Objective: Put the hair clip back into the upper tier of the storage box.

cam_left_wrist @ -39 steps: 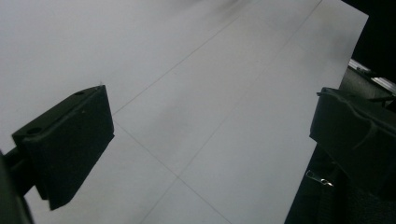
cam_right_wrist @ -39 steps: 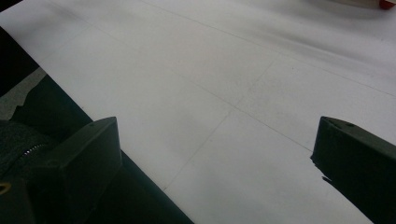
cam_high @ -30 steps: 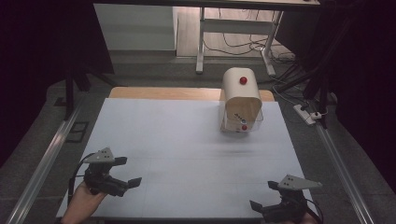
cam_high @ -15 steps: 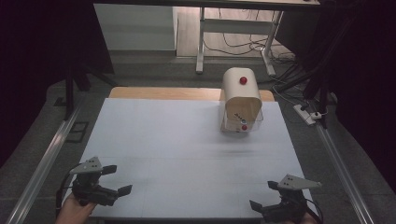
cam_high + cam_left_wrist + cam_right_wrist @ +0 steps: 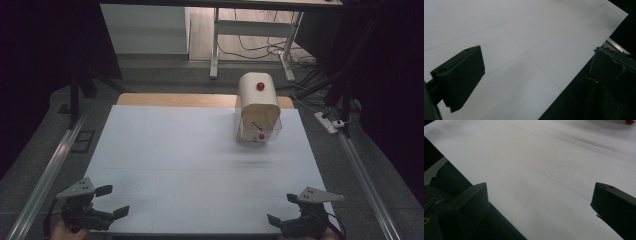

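- Left tool (image 5: 111,201) sits at the near-left corner of the white worktop (image 5: 200,160), jaws spread wide with nothing between them, looks like a parked ready pose.
- Right tool (image 5: 283,209) mirrors it at the near-right corner, also gaping and empty.
- The rounded cream box (image 5: 257,109) with a red knob (image 5: 260,86) on top stands upright at the far right, well apart from both tools.
- My guess: both hang back at the near edge so the middle is free for reaching out.

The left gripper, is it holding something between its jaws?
No, the left gripper has its jaws wide apart with only the white table between them.
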Demonstrator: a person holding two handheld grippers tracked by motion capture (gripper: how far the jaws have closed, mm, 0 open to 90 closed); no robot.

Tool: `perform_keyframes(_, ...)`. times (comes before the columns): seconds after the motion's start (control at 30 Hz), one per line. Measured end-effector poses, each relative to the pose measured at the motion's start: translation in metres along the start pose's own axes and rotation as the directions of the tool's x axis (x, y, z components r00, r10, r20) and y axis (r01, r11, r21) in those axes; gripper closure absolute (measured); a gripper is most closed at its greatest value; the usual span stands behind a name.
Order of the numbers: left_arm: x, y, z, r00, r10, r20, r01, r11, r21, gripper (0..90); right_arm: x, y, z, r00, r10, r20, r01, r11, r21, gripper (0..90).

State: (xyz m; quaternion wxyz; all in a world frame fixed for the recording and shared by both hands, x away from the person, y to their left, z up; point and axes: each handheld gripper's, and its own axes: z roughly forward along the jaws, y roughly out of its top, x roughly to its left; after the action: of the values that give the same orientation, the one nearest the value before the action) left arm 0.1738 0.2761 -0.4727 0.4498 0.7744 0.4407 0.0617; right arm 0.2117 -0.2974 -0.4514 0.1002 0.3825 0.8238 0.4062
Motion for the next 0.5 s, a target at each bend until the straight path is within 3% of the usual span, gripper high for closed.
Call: perform_keyframes(0.5, 0.004, -0.026, -0.027, 0.9957, -0.065, -0.065, 0.064, 0.9976, -0.026, 0.0, 0.0, 0.0, 0.001, 1.0, 0.0, -0.001, 0.0, 1.0, 0.0, 1.1)
